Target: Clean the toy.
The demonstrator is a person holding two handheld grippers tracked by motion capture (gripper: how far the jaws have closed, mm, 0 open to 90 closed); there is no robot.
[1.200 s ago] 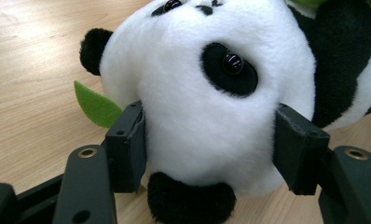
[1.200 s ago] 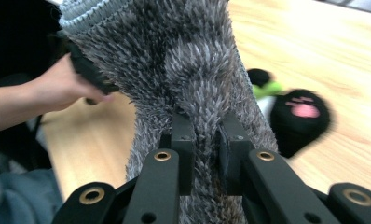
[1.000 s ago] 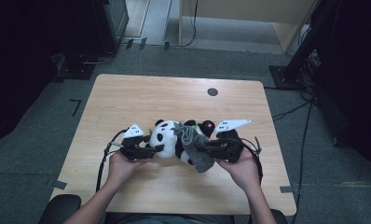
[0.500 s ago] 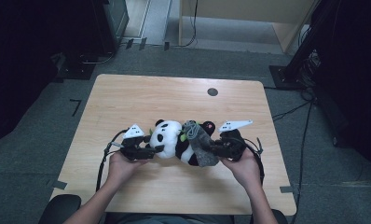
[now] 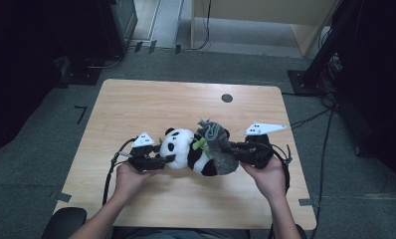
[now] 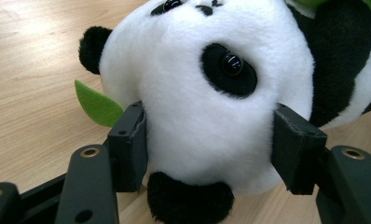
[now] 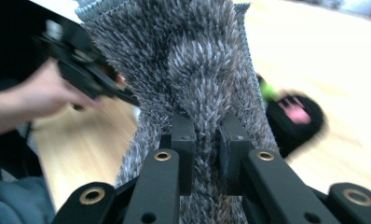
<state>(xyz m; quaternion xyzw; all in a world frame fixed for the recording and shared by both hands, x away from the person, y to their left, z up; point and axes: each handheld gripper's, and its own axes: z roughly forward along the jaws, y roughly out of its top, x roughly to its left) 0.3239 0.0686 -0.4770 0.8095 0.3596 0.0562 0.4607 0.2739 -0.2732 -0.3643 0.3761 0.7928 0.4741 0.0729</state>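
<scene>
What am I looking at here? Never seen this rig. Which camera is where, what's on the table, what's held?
No robot: a person holds a two-jaw claw in each hand. The high view looks down on the wooden table from above; the other two cameras ride on the claws.

The left claw has its jaws against both sides of the plush panda's head, and they have just been closing. The right claw is shut on a grey furry cloth, which lies over the panda's body in the high view.

- My left tool (image 6: 207,154): matte black jaws, brass-ringed screw holes, square pads.
- My right tool (image 7: 207,140): same build.
- Each carries a grey three-cornered plate and black cable.
</scene>
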